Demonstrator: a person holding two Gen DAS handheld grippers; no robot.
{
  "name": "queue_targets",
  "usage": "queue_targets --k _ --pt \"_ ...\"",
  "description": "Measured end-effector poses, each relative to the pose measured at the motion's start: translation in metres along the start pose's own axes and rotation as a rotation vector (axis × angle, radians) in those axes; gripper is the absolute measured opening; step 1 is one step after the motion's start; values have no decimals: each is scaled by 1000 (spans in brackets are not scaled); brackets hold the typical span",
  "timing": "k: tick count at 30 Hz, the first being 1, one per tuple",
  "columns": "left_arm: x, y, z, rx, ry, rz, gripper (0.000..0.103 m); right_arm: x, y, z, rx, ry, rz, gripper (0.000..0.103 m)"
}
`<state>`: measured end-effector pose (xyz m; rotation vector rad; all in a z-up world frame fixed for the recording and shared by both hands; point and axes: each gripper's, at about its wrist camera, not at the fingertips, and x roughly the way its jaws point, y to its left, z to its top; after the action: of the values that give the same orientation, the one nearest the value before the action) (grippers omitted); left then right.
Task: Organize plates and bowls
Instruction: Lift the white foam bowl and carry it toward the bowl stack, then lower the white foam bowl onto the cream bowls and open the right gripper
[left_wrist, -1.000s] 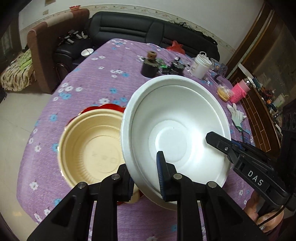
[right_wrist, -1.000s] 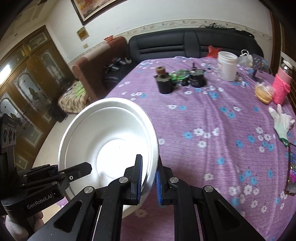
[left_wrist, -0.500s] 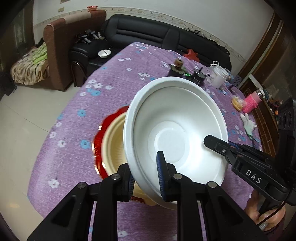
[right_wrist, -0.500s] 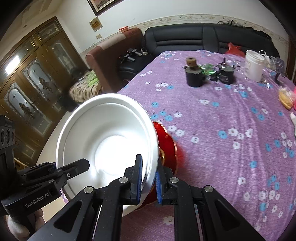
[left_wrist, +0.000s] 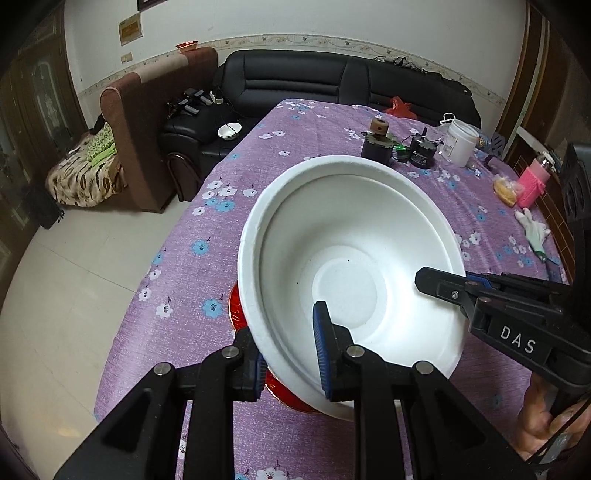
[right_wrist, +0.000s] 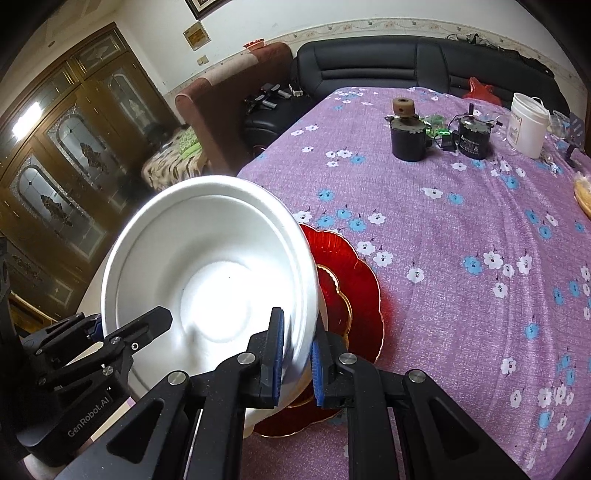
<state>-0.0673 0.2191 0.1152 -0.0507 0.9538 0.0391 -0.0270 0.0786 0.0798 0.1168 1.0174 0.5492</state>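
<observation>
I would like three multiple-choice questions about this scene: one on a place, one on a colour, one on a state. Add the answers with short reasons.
1. Where is the white bowl?
A. over the red plate
B. on the sofa
C. on the floor

2. What colour is the tablecloth?
A. green
B. purple with flowers
C. plain white

3. How do the left claw and the right claw stand?
A. both open and empty
B. one only grips
C. both shut on the bowl's rim

Answers: 1 A, the red plate shows under the bowl. 2 B, the cloth is plainly purple. 3 C, each claw's pads pinch the rim.
</observation>
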Motion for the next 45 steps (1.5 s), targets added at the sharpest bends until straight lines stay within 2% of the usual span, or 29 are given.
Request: queue_targets --k 11,16,31,45 --pt "9 5 -3 -7 -2 18 26 15 0 0 -7 16 10 15" --pt "12 6 -4 -11 -10 26 35 19 3 -2 -20 21 9 15" --pt "16 1 -6 4 -24 59 36 17 7 -3 -33 10 -1 15" --pt "14 2 -8 18 -47 99 37 11 19 -5 -101 -38 -71 15"
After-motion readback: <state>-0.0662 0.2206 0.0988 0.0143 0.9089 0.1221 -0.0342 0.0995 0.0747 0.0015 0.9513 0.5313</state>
